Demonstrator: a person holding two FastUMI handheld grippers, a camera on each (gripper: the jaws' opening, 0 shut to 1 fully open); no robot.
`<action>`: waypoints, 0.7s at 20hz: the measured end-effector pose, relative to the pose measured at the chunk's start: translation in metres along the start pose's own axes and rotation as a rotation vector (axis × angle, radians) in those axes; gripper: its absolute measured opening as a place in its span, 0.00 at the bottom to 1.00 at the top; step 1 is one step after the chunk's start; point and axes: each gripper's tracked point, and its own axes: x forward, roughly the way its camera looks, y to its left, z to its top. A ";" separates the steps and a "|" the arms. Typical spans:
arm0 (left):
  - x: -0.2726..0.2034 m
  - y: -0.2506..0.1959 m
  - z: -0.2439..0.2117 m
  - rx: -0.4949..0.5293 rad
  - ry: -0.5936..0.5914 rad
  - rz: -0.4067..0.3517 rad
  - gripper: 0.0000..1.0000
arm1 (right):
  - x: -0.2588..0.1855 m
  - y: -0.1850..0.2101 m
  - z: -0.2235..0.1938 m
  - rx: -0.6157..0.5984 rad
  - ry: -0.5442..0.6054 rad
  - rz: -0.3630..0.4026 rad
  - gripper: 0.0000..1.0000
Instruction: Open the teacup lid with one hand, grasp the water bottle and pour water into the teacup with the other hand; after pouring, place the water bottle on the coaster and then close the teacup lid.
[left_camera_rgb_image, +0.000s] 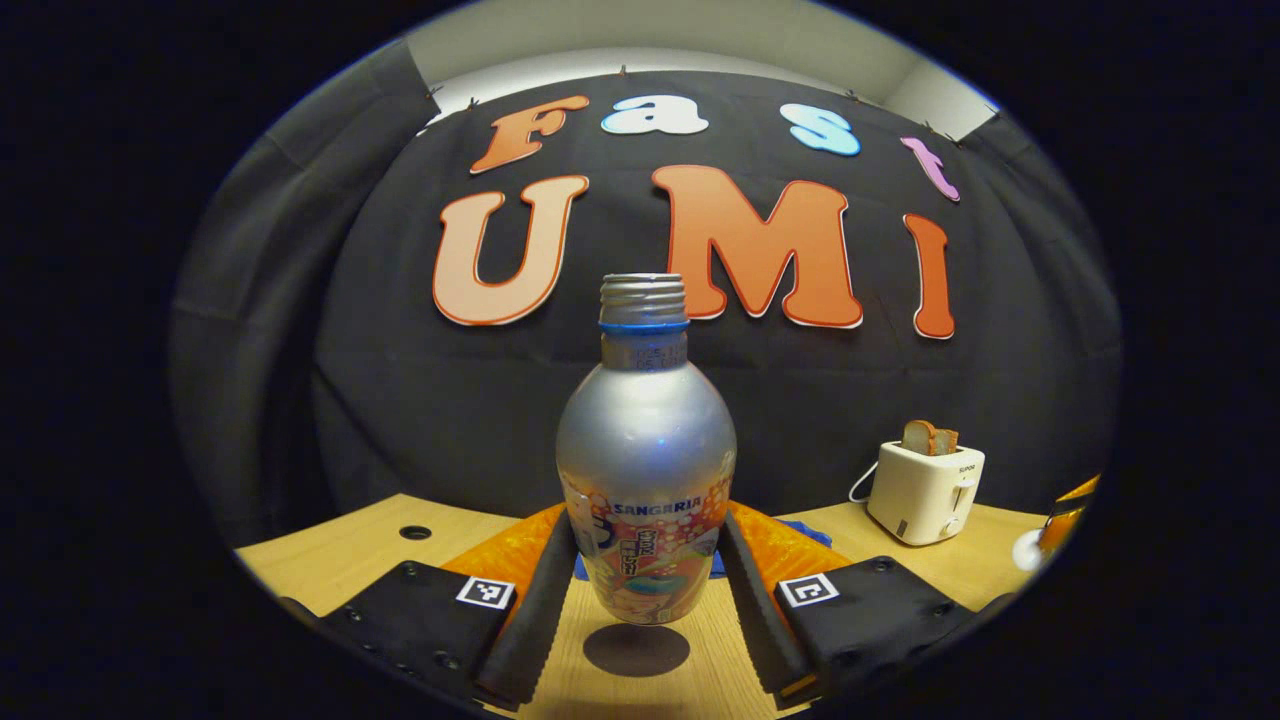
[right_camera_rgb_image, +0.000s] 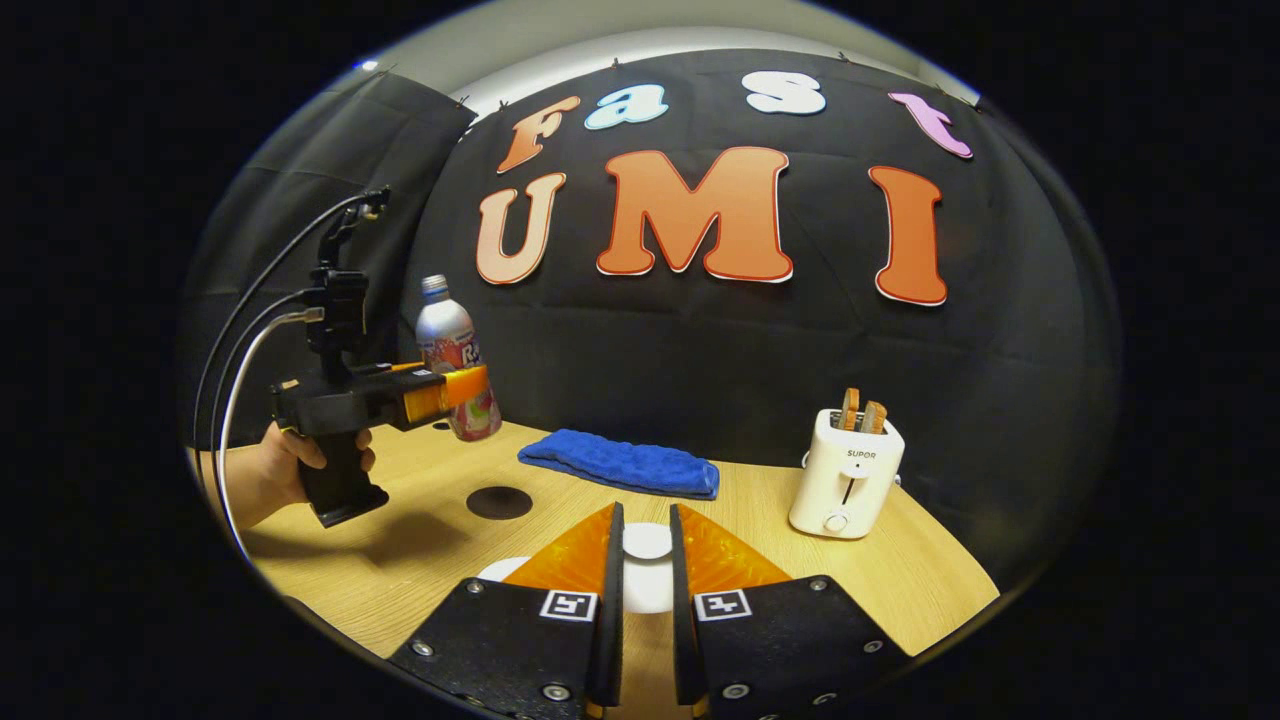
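Note:
A silver water bottle (left_camera_rgb_image: 645, 470) with a printed label and no cap hangs upright just above the table, my left gripper (left_camera_rgb_image: 645, 525) shut on its lower body. Directly below it lies a dark round coaster (left_camera_rgb_image: 636, 648). The right gripper view shows the bottle (right_camera_rgb_image: 455, 360) raised at the left in the left gripper (right_camera_rgb_image: 465, 390), held by a hand (right_camera_rgb_image: 290, 470), with the coaster (right_camera_rgb_image: 498, 502) lower on the table. My right gripper (right_camera_rgb_image: 645, 515) is shut on the white teacup lid (right_camera_rgb_image: 647, 542). A white rim (right_camera_rgb_image: 505, 568), apparently the teacup, peeks out left of its finger.
A white toaster (right_camera_rgb_image: 845, 475) with bread slices stands at the back right of the wooden table (right_camera_rgb_image: 420, 560). A folded blue cloth (right_camera_rgb_image: 620, 465) lies at the back middle. The right gripper (left_camera_rgb_image: 1065, 510) shows at the right edge of the left gripper view.

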 end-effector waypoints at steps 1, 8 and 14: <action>0.004 0.000 -0.009 -0.024 0.026 -0.001 0.81 | 0.001 0.001 -0.002 0.001 0.003 0.005 0.21; 0.037 0.011 -0.080 -0.114 0.257 0.009 0.81 | 0.006 0.014 -0.009 0.010 0.015 0.064 0.22; 0.042 0.019 -0.118 -0.092 0.353 0.038 0.77 | 0.008 0.023 -0.015 0.013 0.032 0.095 0.21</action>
